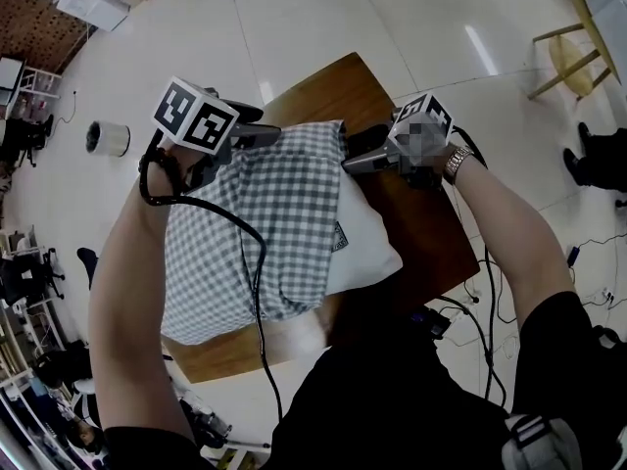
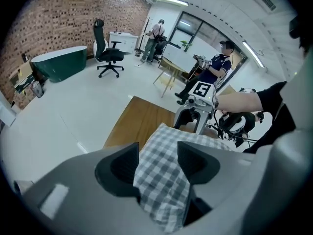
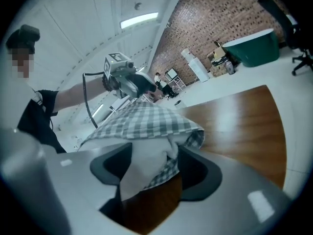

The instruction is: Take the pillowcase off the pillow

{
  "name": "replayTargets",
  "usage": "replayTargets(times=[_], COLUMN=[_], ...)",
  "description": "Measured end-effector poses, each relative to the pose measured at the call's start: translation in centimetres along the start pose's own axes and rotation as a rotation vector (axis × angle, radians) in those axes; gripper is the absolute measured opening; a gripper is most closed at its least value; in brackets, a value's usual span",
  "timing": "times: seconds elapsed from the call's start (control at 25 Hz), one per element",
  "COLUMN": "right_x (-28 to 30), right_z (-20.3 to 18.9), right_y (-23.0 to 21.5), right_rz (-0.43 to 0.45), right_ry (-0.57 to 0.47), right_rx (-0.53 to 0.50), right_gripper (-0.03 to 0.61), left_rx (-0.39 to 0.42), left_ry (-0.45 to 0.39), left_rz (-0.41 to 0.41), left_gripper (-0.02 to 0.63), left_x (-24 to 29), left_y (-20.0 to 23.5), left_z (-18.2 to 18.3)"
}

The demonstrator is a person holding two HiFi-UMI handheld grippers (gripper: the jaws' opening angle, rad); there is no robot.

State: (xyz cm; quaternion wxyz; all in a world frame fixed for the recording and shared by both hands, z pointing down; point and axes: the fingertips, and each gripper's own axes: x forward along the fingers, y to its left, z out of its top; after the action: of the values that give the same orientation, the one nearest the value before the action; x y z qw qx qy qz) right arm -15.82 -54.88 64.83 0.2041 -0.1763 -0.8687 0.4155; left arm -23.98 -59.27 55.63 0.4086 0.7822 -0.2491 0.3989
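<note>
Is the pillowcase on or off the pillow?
Partly off: the white pillow sticks out beyond the checked pillowcase.

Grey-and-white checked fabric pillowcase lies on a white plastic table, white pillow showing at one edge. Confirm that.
Not quite: it is a brown wooden table, as the head view shows. The grey-and-white checked fabric pillowcase does lie on it, with the white pillow showing at one edge.

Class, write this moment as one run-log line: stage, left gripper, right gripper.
stage: pillowcase on pillow, table | left gripper: open, pillowcase between jaws | right gripper: open, pillow and pillowcase edge between jaws
</note>
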Motion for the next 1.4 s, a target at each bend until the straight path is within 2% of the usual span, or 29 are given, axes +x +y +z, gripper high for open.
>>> replayTargets(times=[0.16, 0.32, 0.44, 0.48, 0.56, 0.64, 0.8, 0.96, 1.08, 1.4], right_x=[0.3, 1.7, 2.2, 2.3, 2.4, 2.2, 0.2, -1.4, -2.2, -4.5], right_z=[0.5, 0.0, -1.0, -1.1, -1.2, -1.2, -1.3, -1.1, -2.5, -0.9], right_y=[0.0, 0.6, 1.0, 1.2, 1.6, 2.2, 3.7, 5.7, 7.5, 11.7], right_rz=[0.088, 0.132, 0.153, 0.152, 0.129, 0.090, -0.014, -0.099, -0.145, -0.228], right_ry=[0.007, 0.016, 0.032, 0.039, 0.055, 0.059, 0.042, 0.052, 0.058, 0.037], right_rx=[0.042, 0.053, 0.039, 0.025, -0.020, -0.083, -0.229, -0.357, -0.452, -0.558], right_gripper=[0.298, 0.295, 0.247, 0.198, 0.088, 0.041, 0.026, 0.023, 0.023, 0.023], left_rx=[-0.047, -0.113, -0.118, -0.116, -0.124, -0.145, -0.178, -0.203, -0.202, -0.278], left_ry=[0.085, 0.154, 0.173, 0.172, 0.163, 0.155, 0.151, 0.132, 0.161, 0.160], left_rz=[-0.043, -0.106, -0.109, -0.102, -0.086, -0.062, 0.015, 0.057, 0.159, 0.240], left_gripper=[0.252, 0.245, 0.162, 0.120, 0.053, 0.024, 0.018, 0.011, 0.009, 0.008], left_x=[2.1, 3.9, 5.2, 5.4, 5.3, 4.9, 4.8, 4.1, 3.4, -0.7], left_y=[1.8, 2.1, 2.0, 2.0, 2.4, 2.9, 3.1, 3.3, 3.5, 5.1], left_z=[-1.0, -3.1, -3.7, -3.6, -3.3, -3.2, -3.3, -3.4, -5.1, -8.0])
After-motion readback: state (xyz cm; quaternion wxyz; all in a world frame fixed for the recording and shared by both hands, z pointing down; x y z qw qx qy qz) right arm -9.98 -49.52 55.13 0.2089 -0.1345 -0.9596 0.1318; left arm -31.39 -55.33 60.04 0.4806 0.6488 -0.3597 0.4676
